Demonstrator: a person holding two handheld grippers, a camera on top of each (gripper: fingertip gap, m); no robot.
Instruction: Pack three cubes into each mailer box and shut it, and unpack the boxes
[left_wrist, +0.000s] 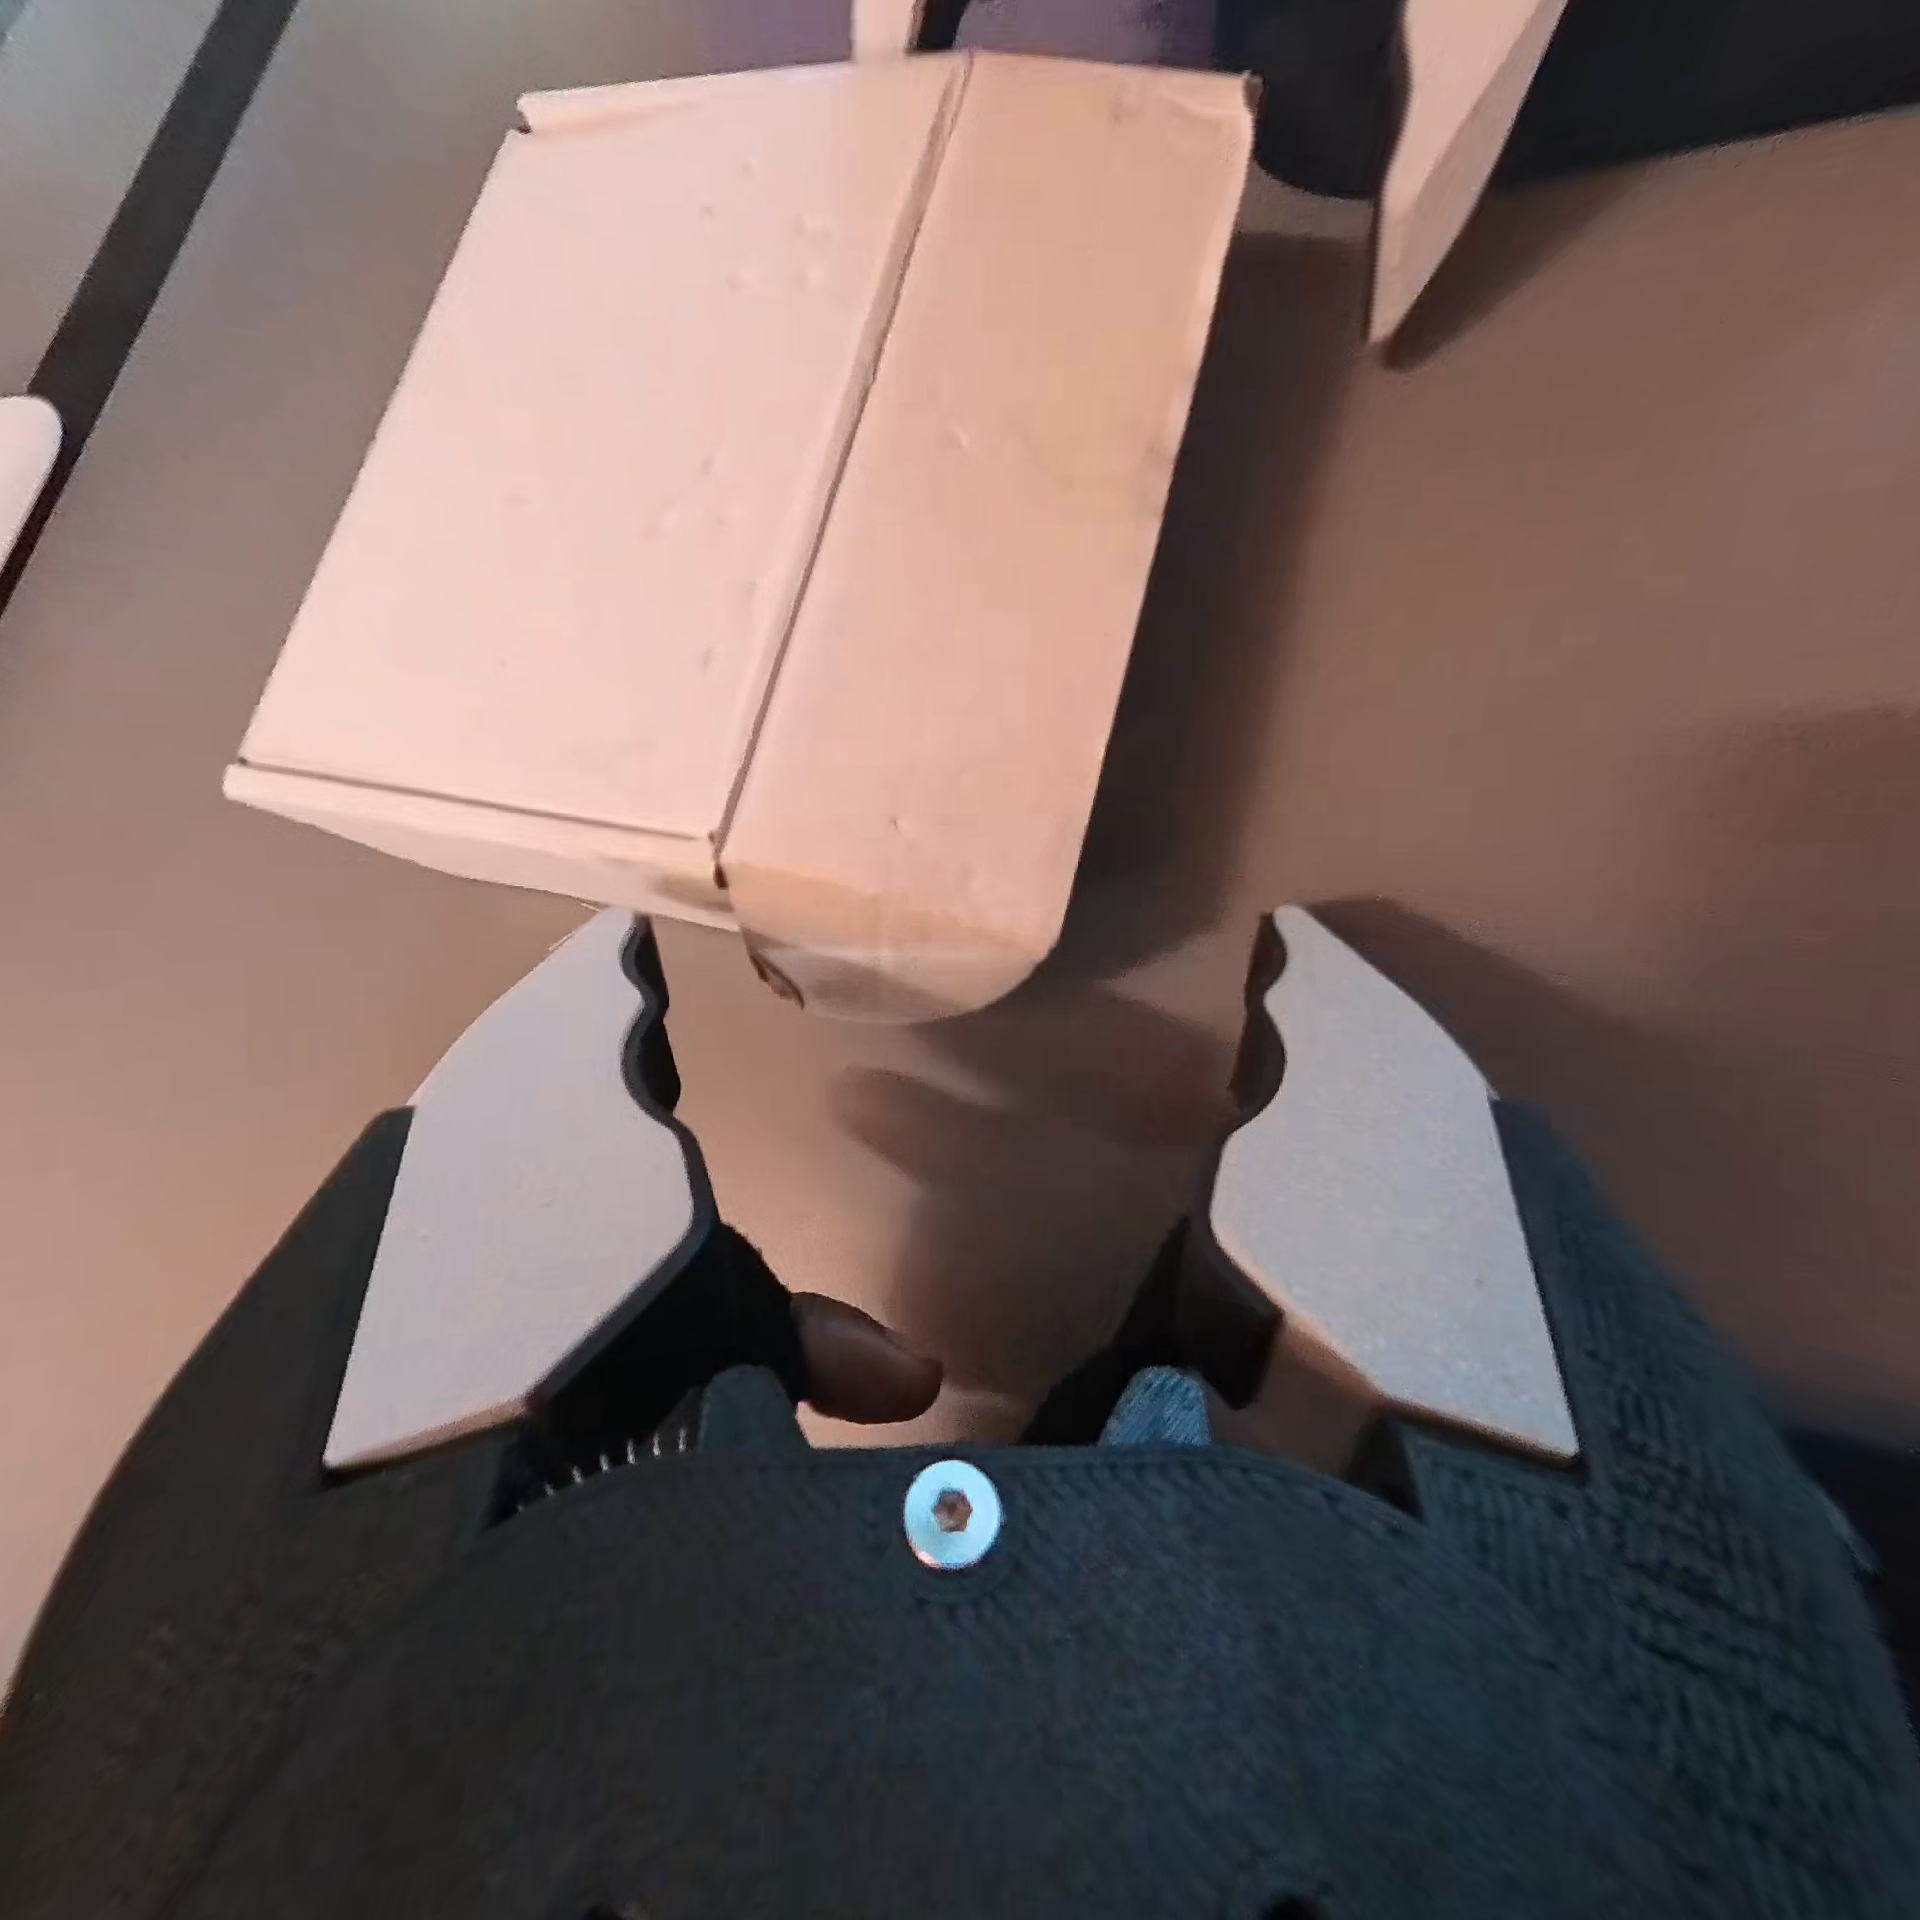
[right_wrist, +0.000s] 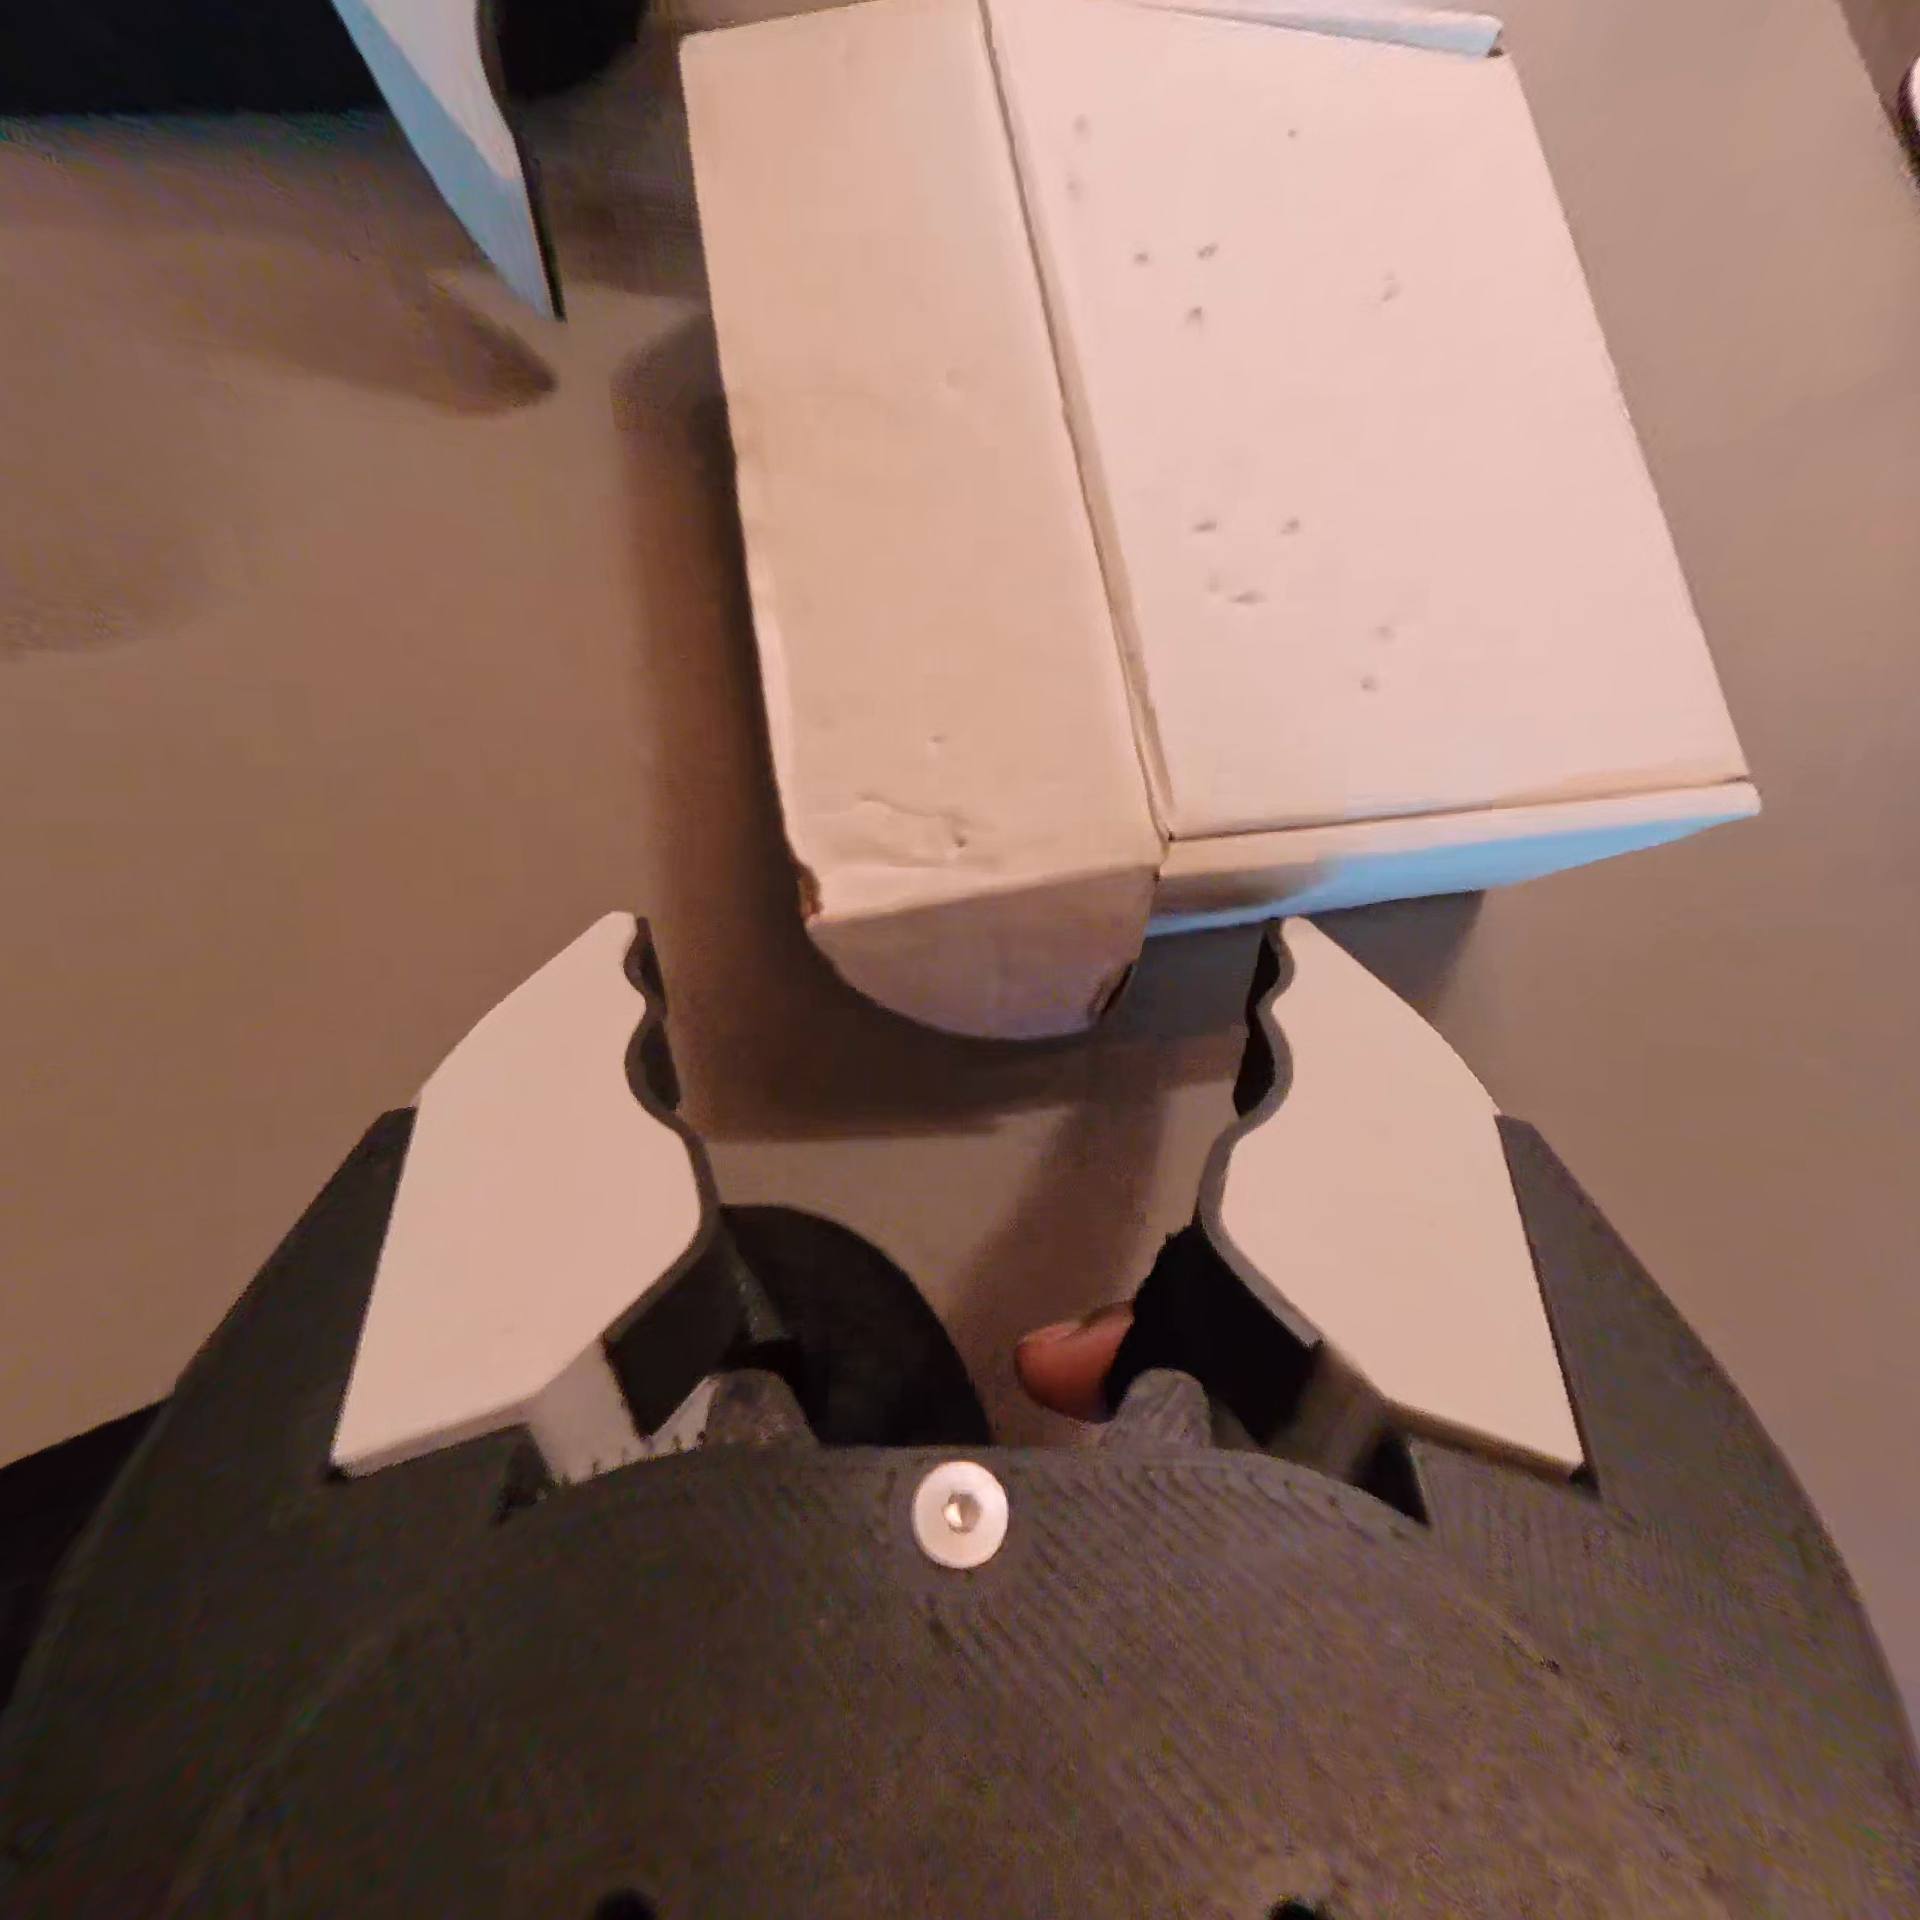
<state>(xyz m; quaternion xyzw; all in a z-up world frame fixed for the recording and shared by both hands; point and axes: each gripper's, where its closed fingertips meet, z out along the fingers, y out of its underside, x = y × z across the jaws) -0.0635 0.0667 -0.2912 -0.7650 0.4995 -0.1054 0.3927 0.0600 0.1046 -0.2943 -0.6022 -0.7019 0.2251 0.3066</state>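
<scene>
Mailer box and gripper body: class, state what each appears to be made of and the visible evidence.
Mailer box: probably matte, pale corrugated cardboard; folded creases, small dents and frayed corners show. Right gripper body: likely 3D-printed black plastic, given its fine layered ridges; the pale finger plates look smooth and matte, material uncertain.

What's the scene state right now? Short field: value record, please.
surface: brown table
box: cardboard mailer box, lid down, front flap not tucked
second box: part seen at the top edge
cubes: none in view
left gripper: open, empty, just short of the flap
right gripper: open, empty, just short of the same flap
contact: none seen
</scene>
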